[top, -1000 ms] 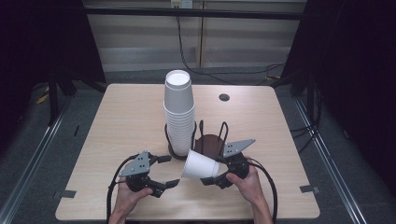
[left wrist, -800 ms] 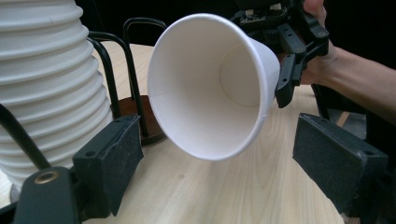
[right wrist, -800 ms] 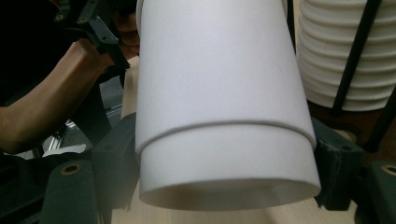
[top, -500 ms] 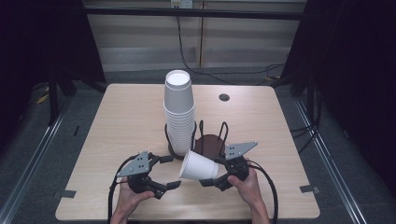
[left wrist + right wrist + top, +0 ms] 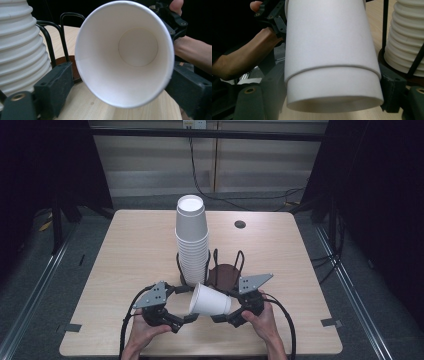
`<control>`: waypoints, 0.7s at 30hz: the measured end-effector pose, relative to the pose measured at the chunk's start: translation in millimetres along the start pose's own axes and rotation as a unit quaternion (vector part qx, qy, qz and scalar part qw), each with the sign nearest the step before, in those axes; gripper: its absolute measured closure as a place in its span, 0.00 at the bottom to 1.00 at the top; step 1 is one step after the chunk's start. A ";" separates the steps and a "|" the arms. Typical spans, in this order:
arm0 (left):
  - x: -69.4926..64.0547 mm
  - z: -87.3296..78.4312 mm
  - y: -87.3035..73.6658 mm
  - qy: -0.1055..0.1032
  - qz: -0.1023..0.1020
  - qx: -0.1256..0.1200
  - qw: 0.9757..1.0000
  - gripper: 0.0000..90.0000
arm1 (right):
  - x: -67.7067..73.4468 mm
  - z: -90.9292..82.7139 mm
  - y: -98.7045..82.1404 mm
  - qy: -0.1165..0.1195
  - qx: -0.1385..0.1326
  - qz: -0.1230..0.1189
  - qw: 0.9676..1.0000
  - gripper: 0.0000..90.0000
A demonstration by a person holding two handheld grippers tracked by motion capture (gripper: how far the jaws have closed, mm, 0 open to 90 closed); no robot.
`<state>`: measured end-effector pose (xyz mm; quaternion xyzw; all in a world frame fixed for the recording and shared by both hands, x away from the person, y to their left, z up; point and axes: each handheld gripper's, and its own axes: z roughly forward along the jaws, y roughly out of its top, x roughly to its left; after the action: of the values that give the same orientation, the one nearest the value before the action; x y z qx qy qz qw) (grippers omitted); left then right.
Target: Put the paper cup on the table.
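The right gripper (image 5: pixel 223 315) clamps a paper cup (image 5: pixel 209 300) sideways near the table's (image 5: pixel 125 250) front edge. The left gripper (image 5: pixel 189 316) spreads wide around its rim, beside a cup stack (image 5: pixel 192 240).

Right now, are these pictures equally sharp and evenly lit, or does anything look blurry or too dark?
High view: evenly lit pale wooden table, surroundings nearly black. Left gripper view: the white paper cup is sharp, with shade inside along its lower wall. Right gripper view: the same cup is very close and soft-edged, and the tall stack of white paper cups beside it is slightly blurred.
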<state>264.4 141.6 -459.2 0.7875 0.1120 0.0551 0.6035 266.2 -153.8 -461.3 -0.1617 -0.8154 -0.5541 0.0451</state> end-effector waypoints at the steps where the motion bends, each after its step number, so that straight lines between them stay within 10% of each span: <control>1: 0.3 0.5 0.7 0.001 0.001 0.001 1.000 0.08 | 0.1 0.7 0.2 0.001 0.001 -0.001 1.000 0.26; 21: 5.2 8.8 5.5 -0.032 0.003 -0.001 0.999 0.00 | 3.6 13.3 10.9 0.010 0.019 -0.019 1.000 0.26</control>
<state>272.0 133.2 -456.5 0.7884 0.0903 0.0318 0.6077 267.6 -137.1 -455.7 -0.1401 -0.8280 -0.5410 0.0455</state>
